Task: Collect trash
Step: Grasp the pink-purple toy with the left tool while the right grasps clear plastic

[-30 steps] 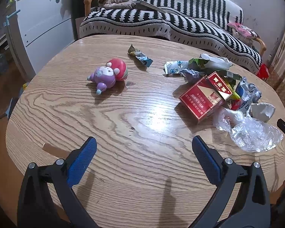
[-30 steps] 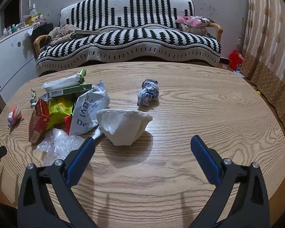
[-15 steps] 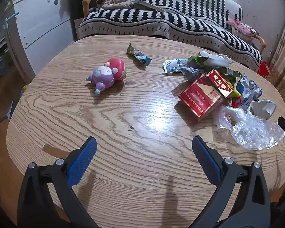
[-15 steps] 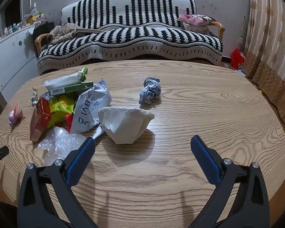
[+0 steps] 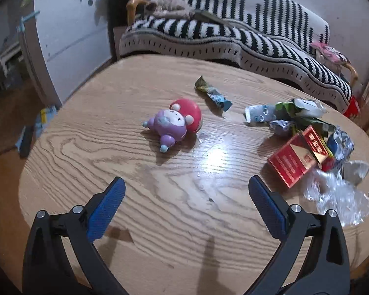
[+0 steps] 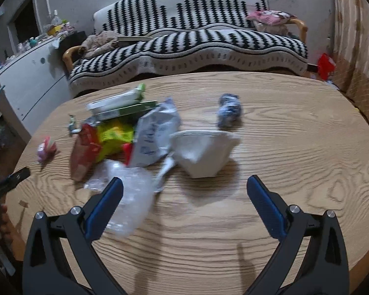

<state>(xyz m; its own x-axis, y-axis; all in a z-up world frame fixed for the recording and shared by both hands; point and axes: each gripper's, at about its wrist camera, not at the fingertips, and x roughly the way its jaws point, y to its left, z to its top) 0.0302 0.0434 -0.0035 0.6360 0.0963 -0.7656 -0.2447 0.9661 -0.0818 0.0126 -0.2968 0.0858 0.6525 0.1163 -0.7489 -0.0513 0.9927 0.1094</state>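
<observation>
A trash pile lies on the wooden table: a red cigarette box, clear plastic wrap, a white paper cup, a blue-white bag, a yellow wrapper, a green box. A crumpled blue paper ball and a candy wrapper lie apart. My left gripper is open and empty above the table near the toy. My right gripper is open and empty, just short of the cup, its left finger over the plastic wrap.
A pink and purple toy lies on the table's left part, also small in the right wrist view. A striped sofa stands behind the table, a white cabinet at the left. The left gripper's tip shows at the table's left edge.
My left gripper has moved forward and left, so the toy is nearer and more central. My right gripper has moved forward towards the cup and the plastic wrap.
</observation>
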